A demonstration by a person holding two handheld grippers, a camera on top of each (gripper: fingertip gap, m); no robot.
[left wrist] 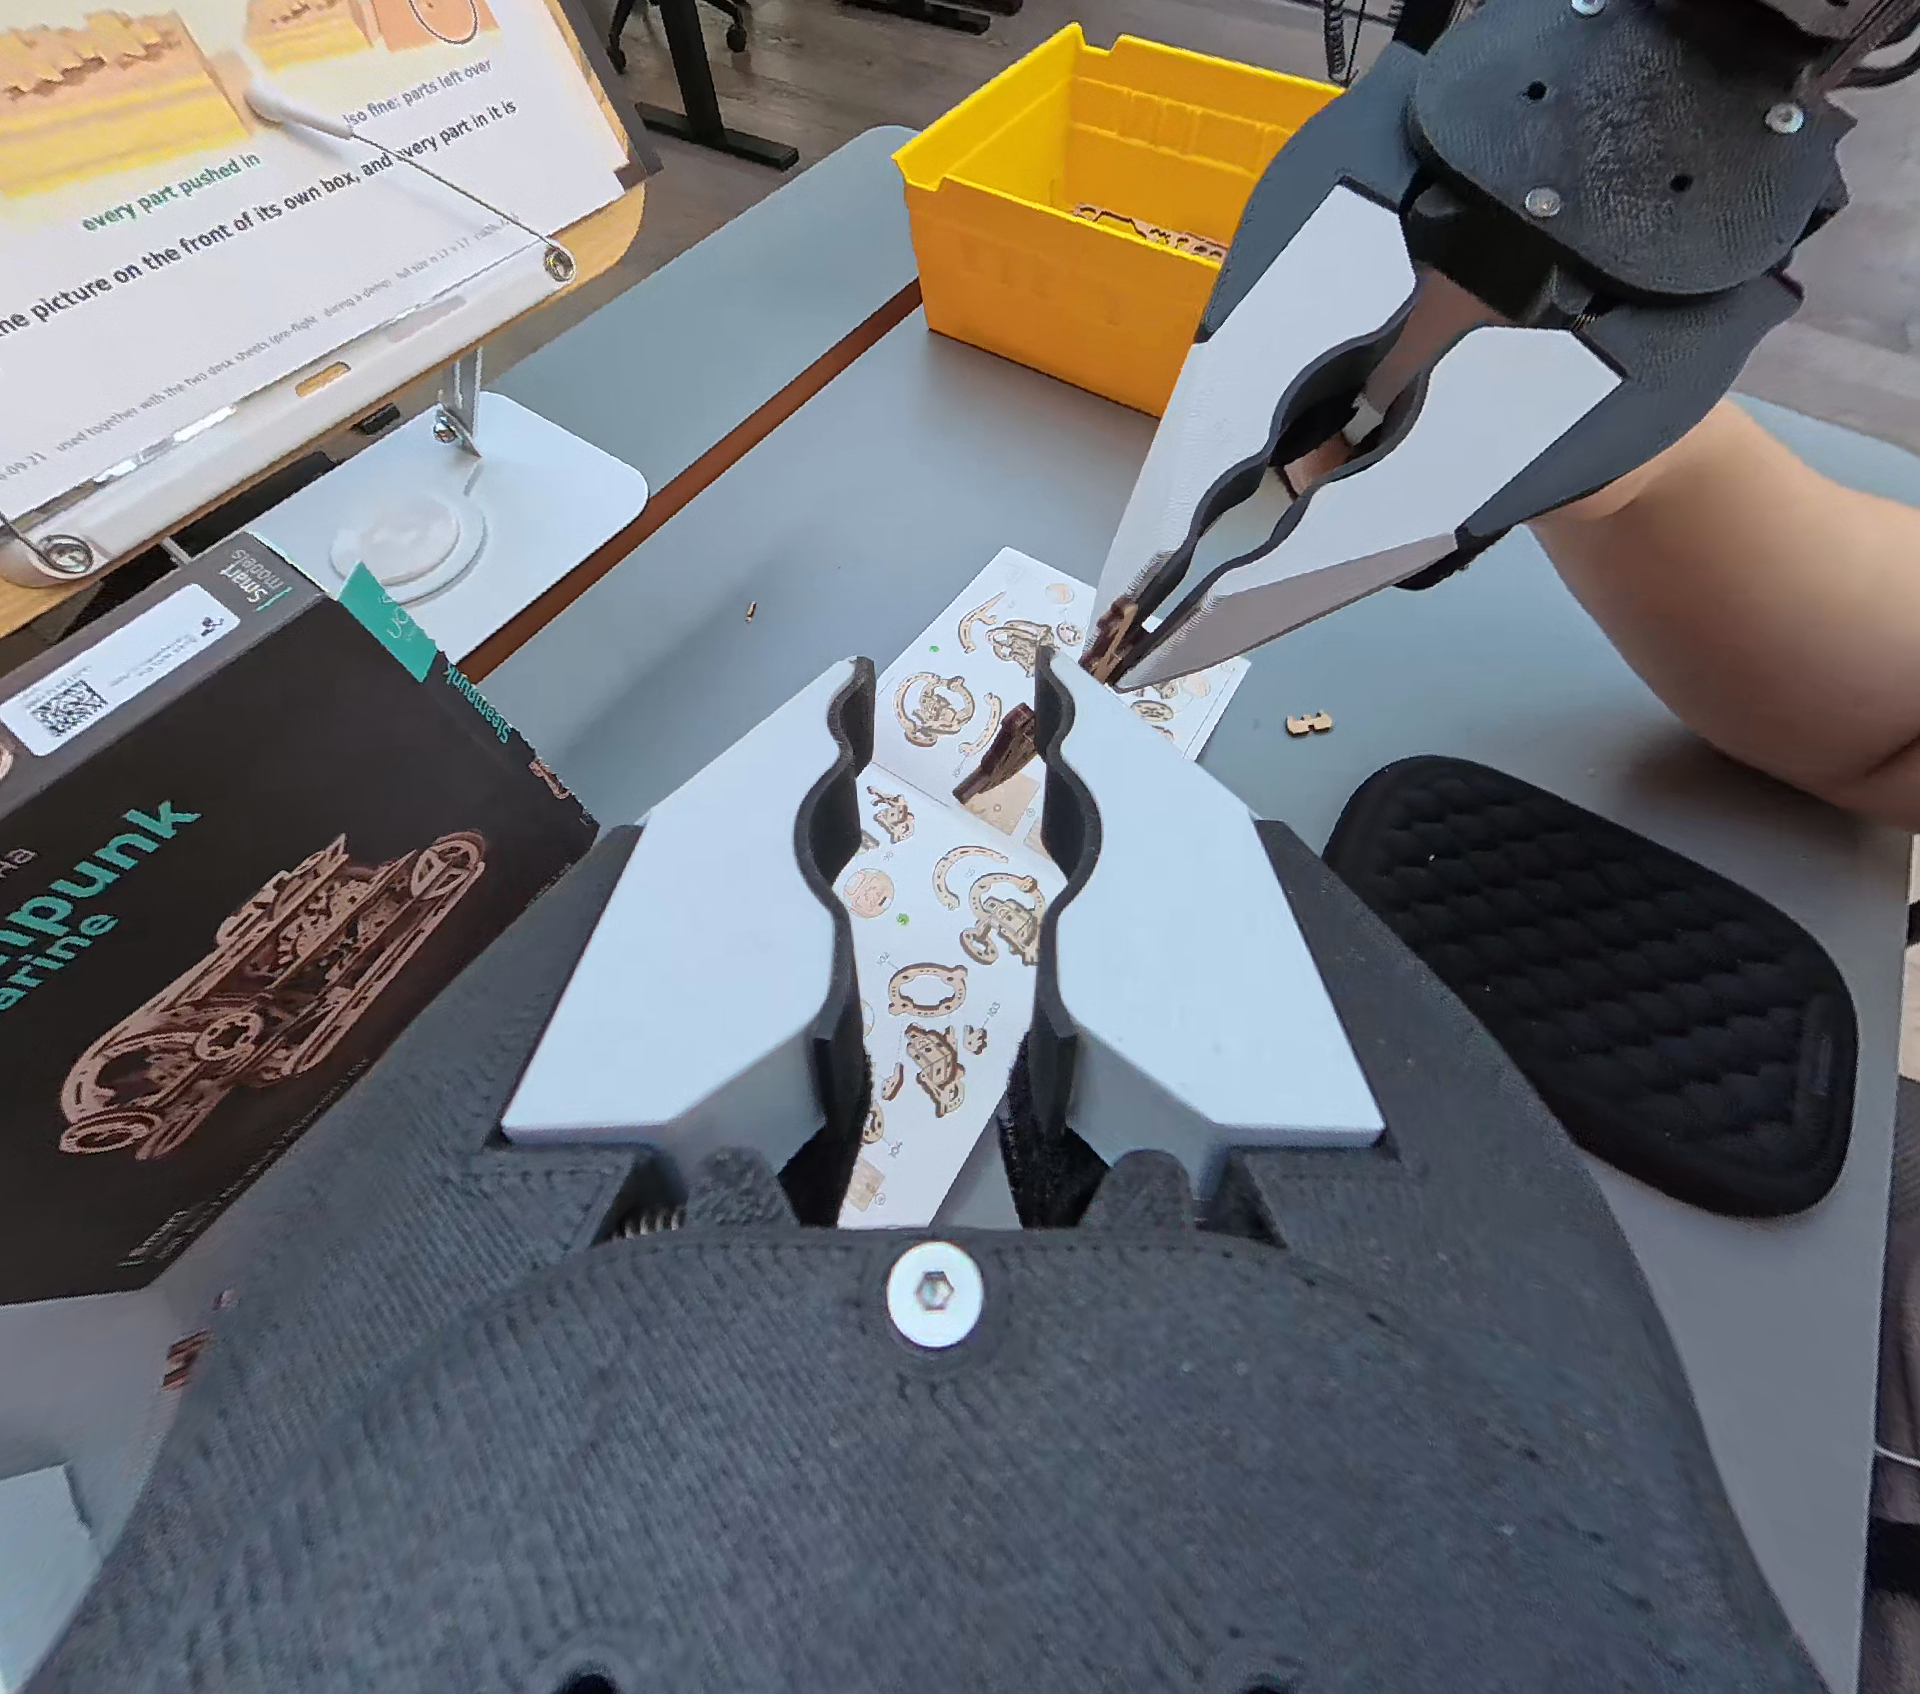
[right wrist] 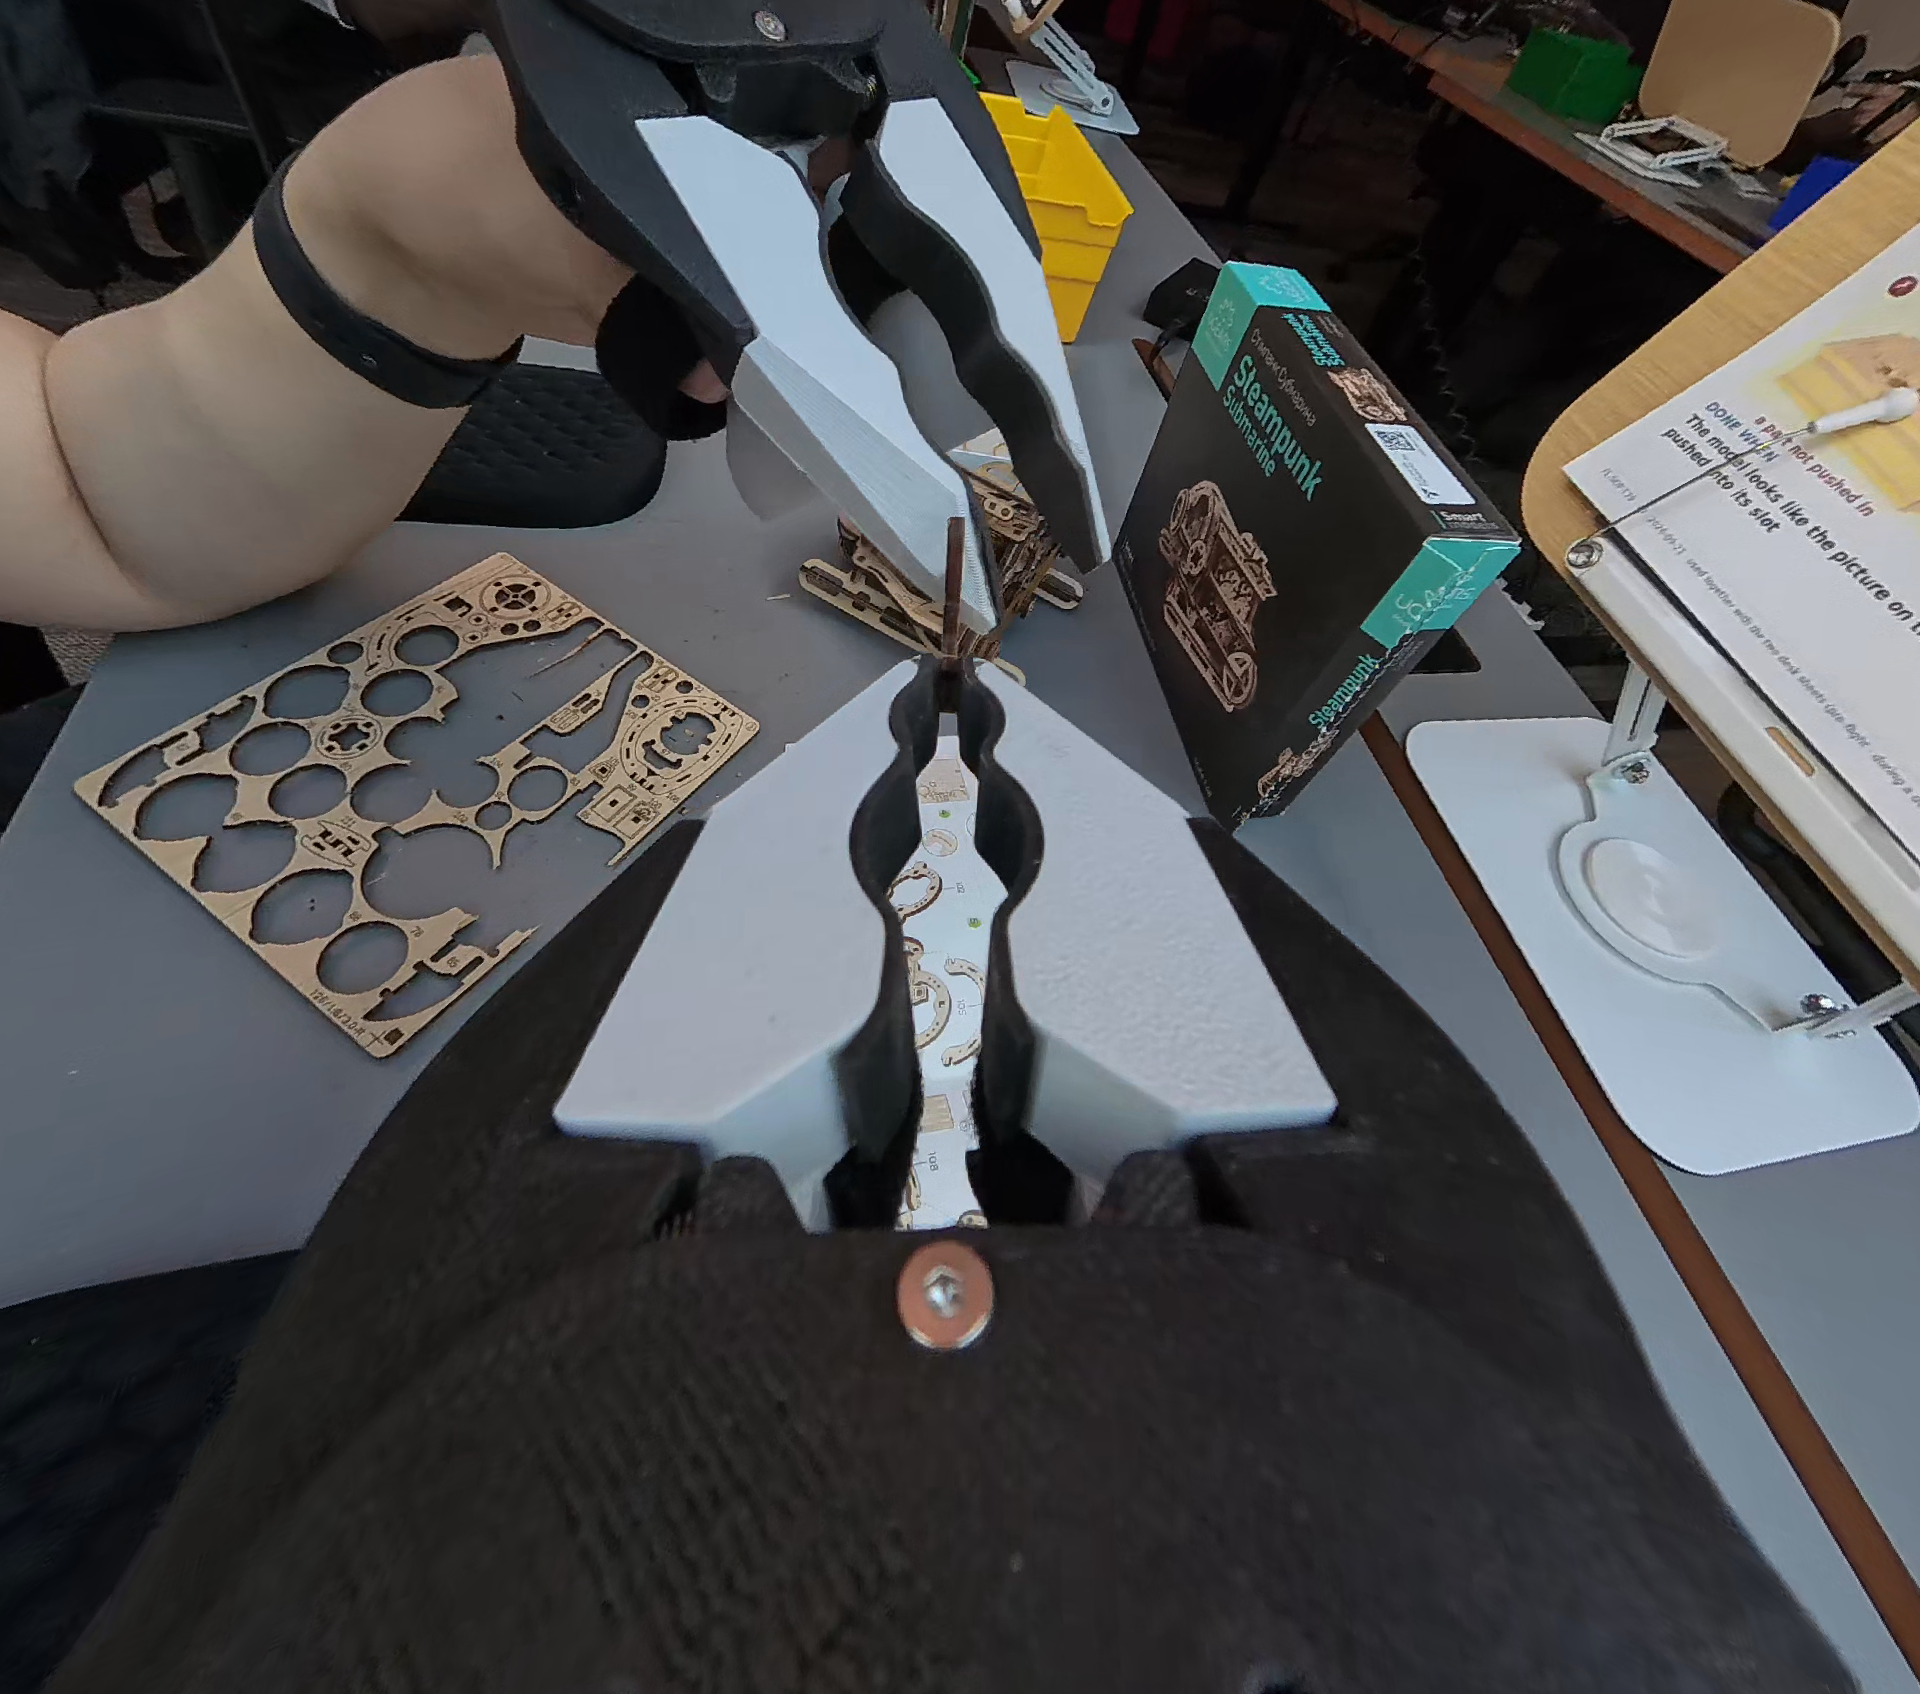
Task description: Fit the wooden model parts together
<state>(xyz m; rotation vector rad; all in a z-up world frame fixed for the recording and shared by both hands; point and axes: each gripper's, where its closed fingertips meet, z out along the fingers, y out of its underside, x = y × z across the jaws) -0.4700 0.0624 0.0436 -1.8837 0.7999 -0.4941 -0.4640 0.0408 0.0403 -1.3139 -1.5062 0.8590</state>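
My right gripper (right wrist: pixel 948 680) is shut on a thin dark wooden part (right wrist: pixel 953 579) that sticks up from its tips. In the left wrist view the right gripper (left wrist: pixel 1122 657) comes in from the upper right, its tips just right of my left gripper's right finger. My left gripper (left wrist: pixel 956 678) is open above the printed assembly sheet (left wrist: pixel 940 917). A dark wooden piece (left wrist: pixel 1003 751) shows between its fingers, close against the right one. In the right wrist view the left gripper (right wrist: pixel 1034 579) hangs open over a partly built wooden model (right wrist: pixel 883 595) on the table.
A punched-out plywood sheet (right wrist: pixel 416 813) lies to the left. The dark model box (left wrist: pixel 208 917) stands nearby, seen also in the right wrist view (right wrist: pixel 1299 553). A yellow bin (left wrist: pixel 1039 242), a document stand (left wrist: pixel 260 86), a black pad (left wrist: pixel 1610 990) and a small loose wooden piece (left wrist: pixel 1307 722) are around. Less than 4 cm separates the two grippers' tips.
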